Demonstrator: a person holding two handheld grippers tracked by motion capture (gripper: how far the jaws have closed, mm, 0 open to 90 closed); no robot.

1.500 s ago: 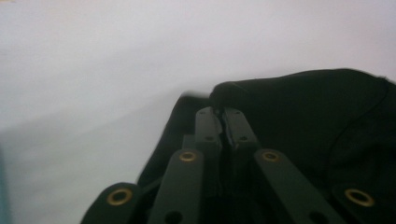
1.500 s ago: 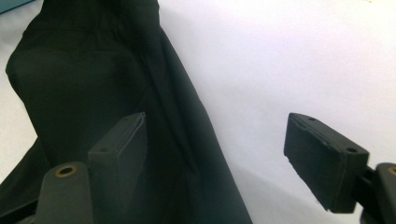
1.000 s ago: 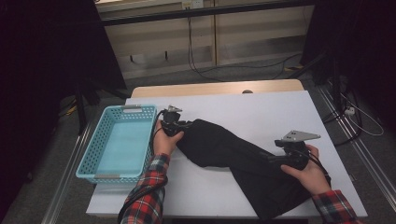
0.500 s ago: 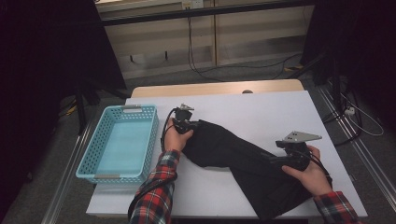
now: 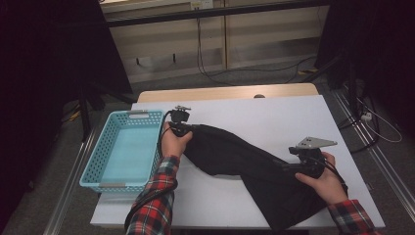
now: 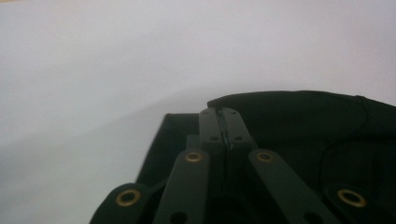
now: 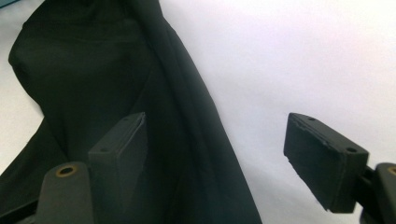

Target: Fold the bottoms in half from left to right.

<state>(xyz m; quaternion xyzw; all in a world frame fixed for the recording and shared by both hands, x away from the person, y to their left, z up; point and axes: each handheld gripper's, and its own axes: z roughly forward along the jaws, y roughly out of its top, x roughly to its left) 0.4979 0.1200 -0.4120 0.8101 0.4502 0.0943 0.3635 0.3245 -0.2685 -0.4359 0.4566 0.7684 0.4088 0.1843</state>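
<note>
A black cloth (image 5: 244,164) lies slantwise across the white table (image 5: 274,117), from its middle left to the near right edge. At the cloth's upper-left end my left gripper (image 5: 185,128) has just been closing. Its jaws now meet (image 6: 224,128), with the edge of the black cloth (image 6: 299,116) pinched between them. My right gripper (image 5: 286,166) rests at the cloth's lower right part and is open. One of its pads (image 7: 119,149) sits over the cloth (image 7: 93,79); the other pad (image 7: 322,158) is over bare table.
A light-blue mesh basket (image 5: 95,171), with nothing in it, stands at the table's left edge, just beside my left hand. Behind the table are a wooden strip (image 5: 220,92), cables on the floor and dark stands.
My left hand has shifted and risen a little at the cloth's upper-left end, lifting that end slightly. The right hand has stayed where it was.
</note>
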